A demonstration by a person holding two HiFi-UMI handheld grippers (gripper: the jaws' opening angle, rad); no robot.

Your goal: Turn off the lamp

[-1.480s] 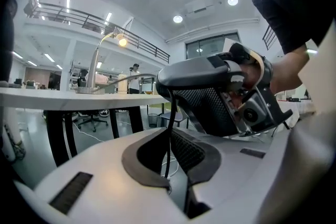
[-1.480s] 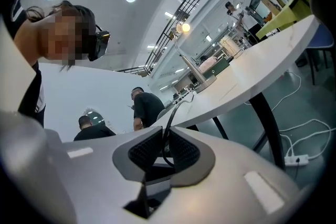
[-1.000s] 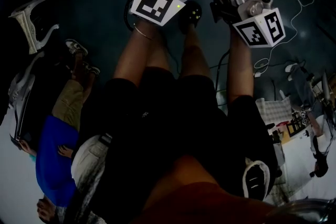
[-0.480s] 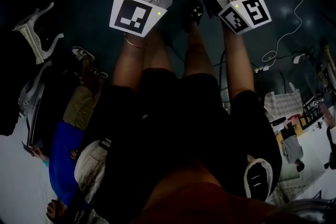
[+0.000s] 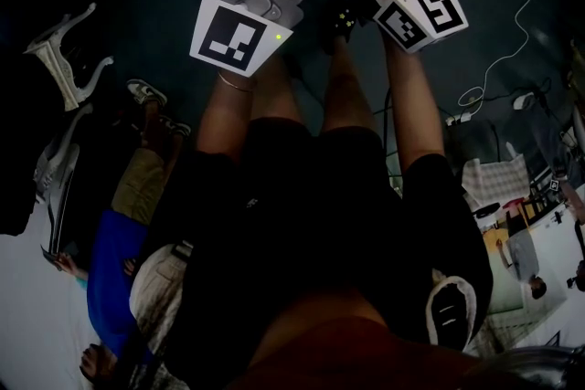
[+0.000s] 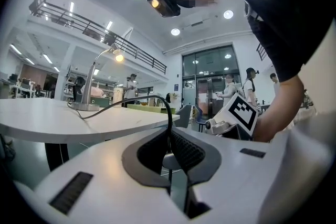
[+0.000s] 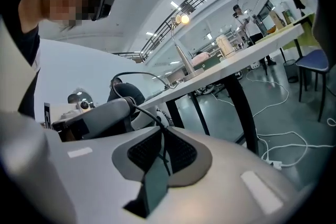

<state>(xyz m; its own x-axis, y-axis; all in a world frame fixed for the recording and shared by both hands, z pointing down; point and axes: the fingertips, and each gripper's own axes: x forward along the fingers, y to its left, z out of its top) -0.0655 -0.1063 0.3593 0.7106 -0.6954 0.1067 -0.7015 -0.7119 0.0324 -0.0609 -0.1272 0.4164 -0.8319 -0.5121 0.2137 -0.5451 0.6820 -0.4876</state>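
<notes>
Left gripper (image 6: 169, 134) on lamp cable (image 6: 153, 95)

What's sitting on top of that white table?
A lit lamp stands on the white table, its black cable trailing off the edge. The low angle hides the far tabletop; flat items there cannot be seen.

Two tongs in play: left tongs (image 6: 170, 139) and right tongs (image 7: 161, 139), the right's jaws just closing around the one black cord (image 6: 169, 115). One lamp (image 6: 115, 53), one table (image 6: 52, 118), two marker cubes (image 5: 239, 32) (image 5: 422, 14).
</notes>
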